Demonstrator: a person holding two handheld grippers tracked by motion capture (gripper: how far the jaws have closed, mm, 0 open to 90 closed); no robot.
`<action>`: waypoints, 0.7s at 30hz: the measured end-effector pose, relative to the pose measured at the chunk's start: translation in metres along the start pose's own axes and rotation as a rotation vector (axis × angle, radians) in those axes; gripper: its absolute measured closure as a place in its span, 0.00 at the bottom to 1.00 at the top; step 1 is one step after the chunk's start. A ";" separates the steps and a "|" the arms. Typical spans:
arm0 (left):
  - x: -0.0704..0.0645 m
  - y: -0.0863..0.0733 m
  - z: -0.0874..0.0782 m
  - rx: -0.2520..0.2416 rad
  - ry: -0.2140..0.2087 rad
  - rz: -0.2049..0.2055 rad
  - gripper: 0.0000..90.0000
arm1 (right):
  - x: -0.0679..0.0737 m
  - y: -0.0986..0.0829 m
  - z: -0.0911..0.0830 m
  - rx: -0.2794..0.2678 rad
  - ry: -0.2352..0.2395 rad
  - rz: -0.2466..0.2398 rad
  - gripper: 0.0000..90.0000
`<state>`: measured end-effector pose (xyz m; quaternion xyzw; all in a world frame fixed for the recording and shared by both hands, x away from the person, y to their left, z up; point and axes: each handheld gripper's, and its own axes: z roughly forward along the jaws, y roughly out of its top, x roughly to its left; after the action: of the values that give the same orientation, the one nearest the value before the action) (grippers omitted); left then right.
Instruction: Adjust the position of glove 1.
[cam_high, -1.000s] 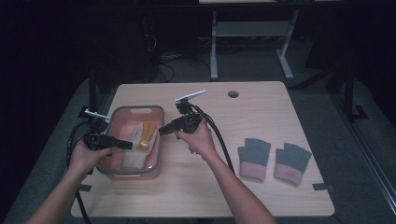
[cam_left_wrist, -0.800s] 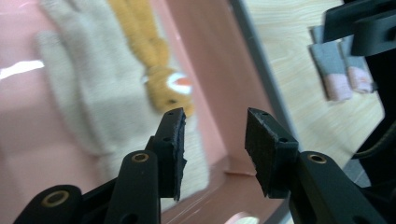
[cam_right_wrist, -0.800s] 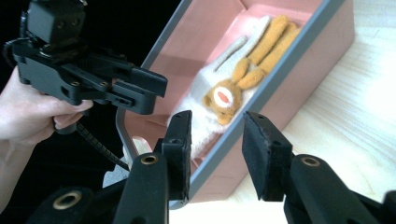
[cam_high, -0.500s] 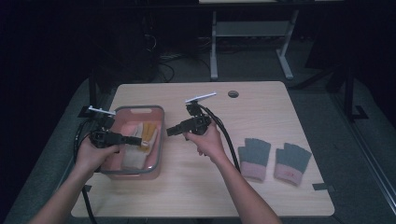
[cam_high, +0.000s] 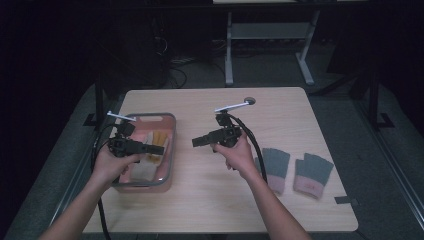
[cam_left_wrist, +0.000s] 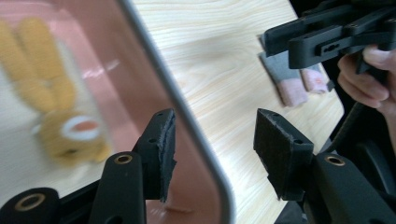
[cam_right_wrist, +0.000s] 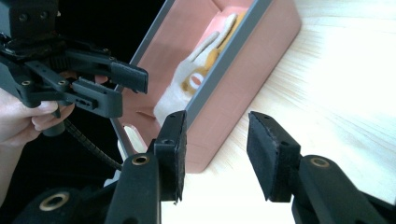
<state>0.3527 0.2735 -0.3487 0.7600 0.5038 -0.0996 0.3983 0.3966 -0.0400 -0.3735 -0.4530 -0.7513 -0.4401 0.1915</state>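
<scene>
Above the pink bin at the left of the tabletop, your left tool hovers with jaws wide and nothing between them. Yellow-and-white socks lie inside the bin, just left of that tool's jaws, their long axis running near to far. Your right tool, also wide and empty, points left toward the bin from mid-tabletop. The left tool is nearer. Grey gloves lie well apart at right.
</scene>
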 end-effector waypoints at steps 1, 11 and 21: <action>-0.003 0.000 0.002 0.000 0.003 0.007 0.54 | -0.001 -0.001 -0.002 -0.005 0.002 0.004 0.63; -0.024 0.004 0.018 -0.015 -0.013 0.036 0.52 | -0.014 -0.015 -0.025 -0.039 -0.005 0.035 0.62; -0.042 0.006 0.032 -0.022 -0.033 0.062 0.50 | -0.032 -0.035 -0.055 -0.092 -0.023 0.068 0.60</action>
<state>0.3457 0.2212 -0.3436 0.7692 0.4743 -0.0942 0.4178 0.3769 -0.1098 -0.3829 -0.4917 -0.7166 -0.4621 0.1770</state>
